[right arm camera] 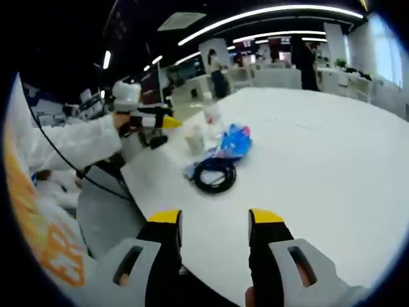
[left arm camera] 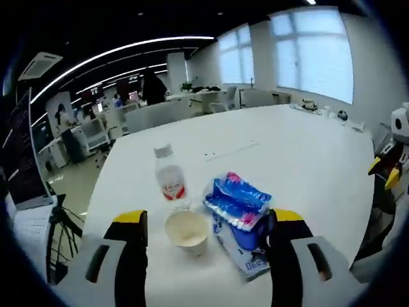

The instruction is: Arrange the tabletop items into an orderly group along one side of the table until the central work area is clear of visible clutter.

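In the left gripper view a clear bottle [left arm camera: 169, 176] with a red and white label stands on the white table [left arm camera: 287, 153]. In front of it sits a paper cup [left arm camera: 187, 231], and beside that a blue snack bag [left arm camera: 237, 202] lies over a white packet [left arm camera: 246, 259]. My left gripper [left arm camera: 208, 224] is open just short of the cup, nothing between its jaws. In the right gripper view the same cup [right arm camera: 195, 139], bottle [right arm camera: 212, 117] and blue bag [right arm camera: 234, 142] cluster near the table's far edge with a coiled black cable [right arm camera: 214, 173]. My right gripper [right arm camera: 214, 217] is open over bare table. The left gripper [right arm camera: 144, 121] hovers by the cluster.
A sleeve in white [right arm camera: 70, 144] holds the left gripper. Small items [left arm camera: 319, 109] lie at the table's far end by the windows. Office desks, chairs and people [left arm camera: 153, 86] fill the background. A tripod and laptop [left arm camera: 38, 204] stand off the table's left side.
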The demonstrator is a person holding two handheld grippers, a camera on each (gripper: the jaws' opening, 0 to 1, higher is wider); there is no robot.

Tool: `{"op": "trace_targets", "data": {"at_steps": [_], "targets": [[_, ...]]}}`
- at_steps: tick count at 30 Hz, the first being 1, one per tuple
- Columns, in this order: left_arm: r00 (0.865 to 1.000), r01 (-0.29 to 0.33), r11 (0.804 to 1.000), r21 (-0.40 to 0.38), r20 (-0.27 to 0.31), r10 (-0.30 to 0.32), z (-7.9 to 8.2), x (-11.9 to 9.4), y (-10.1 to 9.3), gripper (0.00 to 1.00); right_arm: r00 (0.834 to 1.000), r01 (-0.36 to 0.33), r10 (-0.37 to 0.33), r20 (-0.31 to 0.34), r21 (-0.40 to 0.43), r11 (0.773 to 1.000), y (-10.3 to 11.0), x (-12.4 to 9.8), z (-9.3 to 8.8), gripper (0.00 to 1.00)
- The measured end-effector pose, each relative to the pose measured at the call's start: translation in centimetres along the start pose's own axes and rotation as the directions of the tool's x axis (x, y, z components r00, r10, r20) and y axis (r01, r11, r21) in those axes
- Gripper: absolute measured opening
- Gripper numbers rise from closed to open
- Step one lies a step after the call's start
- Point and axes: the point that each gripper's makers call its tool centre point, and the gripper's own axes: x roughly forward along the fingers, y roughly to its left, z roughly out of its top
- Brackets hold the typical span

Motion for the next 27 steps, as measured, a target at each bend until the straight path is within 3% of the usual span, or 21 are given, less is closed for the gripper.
{"op": "trace_targets", "data": {"at_steps": [9, 17, 22, 27], "targets": [[0.997, -0.013, 0.995, -0.096, 0.072, 0.02, -0.4, -5.4, -2.7, 0.95, 0.996, 0.065, -0.064, 0.06, -0.009, 0.998, 0.1, -3.3, 0.1, 0.46], [0.997, 0.005, 0.994, -0.109, 0.078, 0.004, -0.9, -7.1, -4.2, 0.98, 0.986, 0.088, -0.092, 0.139, 0.036, 0.995, 0.7, -5.2, 1.4, 0.53], [0.997, 0.051, 0.994, -0.096, 0.065, -0.045, -1.9, -8.0, -5.8, 0.97, 0.985, 0.089, -0.092, 0.143, 0.024, 0.996, 1.7, -5.6, 1.2, 0.54], [0.998, 0.036, 0.997, -0.073, 0.045, -0.032, -2.6, -9.3, -6.9, 0.97, 0.986, 0.05, -0.053, 0.16, 0.026, 0.998, 1.8, -6.0, 1.2, 0.55]]}}
